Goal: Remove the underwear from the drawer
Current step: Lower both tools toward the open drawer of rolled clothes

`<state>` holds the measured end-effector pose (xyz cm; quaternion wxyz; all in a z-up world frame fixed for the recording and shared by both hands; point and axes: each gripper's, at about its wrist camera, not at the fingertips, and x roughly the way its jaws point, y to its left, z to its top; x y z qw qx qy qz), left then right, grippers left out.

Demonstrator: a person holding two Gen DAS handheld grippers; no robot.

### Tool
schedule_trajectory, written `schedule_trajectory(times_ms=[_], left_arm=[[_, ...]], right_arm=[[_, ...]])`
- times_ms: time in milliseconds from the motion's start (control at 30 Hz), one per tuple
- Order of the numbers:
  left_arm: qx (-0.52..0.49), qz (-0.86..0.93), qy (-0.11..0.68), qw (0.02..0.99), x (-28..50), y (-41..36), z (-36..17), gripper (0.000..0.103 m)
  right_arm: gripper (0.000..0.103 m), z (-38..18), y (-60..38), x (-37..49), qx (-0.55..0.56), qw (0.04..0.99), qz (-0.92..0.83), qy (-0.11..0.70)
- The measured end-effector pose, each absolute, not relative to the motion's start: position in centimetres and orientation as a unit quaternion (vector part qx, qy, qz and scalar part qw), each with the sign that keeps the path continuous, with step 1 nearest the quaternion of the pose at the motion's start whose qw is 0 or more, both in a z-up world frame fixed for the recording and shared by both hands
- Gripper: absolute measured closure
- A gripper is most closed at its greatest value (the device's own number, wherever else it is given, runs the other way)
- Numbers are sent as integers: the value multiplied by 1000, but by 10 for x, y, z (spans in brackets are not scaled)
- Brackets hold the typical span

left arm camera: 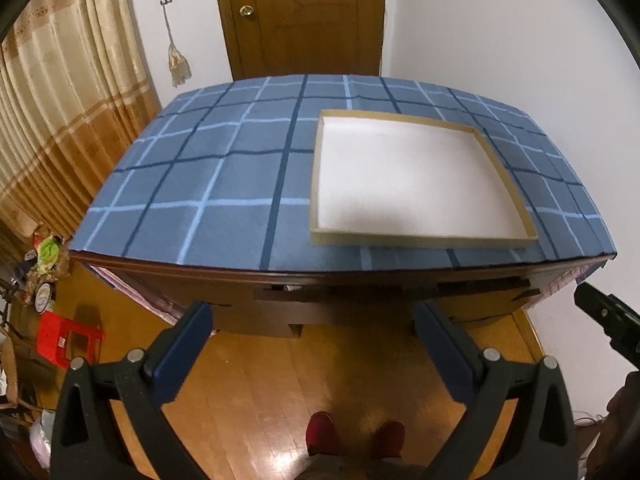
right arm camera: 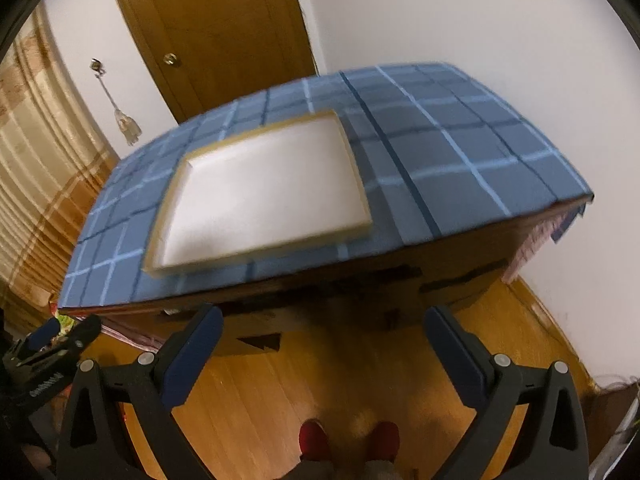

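Table: your plaid-covered table (left arm camera: 224,184) fills both views, its front edge just ahead of your grippers.
Tray: a shallow white-lined tray (left arm camera: 412,176) sits on the cloth, empty.
Drawer, underwear: neither can be made out.
Left gripper (left arm camera: 316,320): fingers wide apart, holding nothing.
Right gripper (right arm camera: 324,324): likewise.

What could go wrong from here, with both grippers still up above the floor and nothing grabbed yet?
1. No underwear shows anywhere; the drawer front under the checked cloth looks shut, so it probably has to be pulled first.
2. The cloth's edge hangs over the table edge above the drawer, so a hand-held gripper could snag it and drag the shallow tray along.
3. The right wrist view is blurred, so aiming the right hand-held gripper may be off.
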<state>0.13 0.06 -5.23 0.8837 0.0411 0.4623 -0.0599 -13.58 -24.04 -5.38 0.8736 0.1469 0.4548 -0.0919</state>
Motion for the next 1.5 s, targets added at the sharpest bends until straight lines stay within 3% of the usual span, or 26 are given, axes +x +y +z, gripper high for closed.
schedule_trajectory(times_ms=[400, 533, 767, 1000, 1500], left_arm=[[56, -83, 456, 884, -10, -15, -109, 1], [54, -85, 447, 889, -7, -22, -121, 8], [111, -98, 392, 908, -1, -52, -136, 8], [111, -98, 397, 906, 13, -64, -156, 9], [95, -96, 399, 907, 27, -79, -183, 11]], right_arm=[[1, -124, -279, -145, 157, 873, -67, 457], [1, -135, -286, -134, 113, 892, -53, 435], [1, -165, -276, -104, -16, 904, -12, 427], [3, -192, -276, -81, -50, 895, 22, 442], [8, -224, -300, -63, -21, 889, 49, 454]])
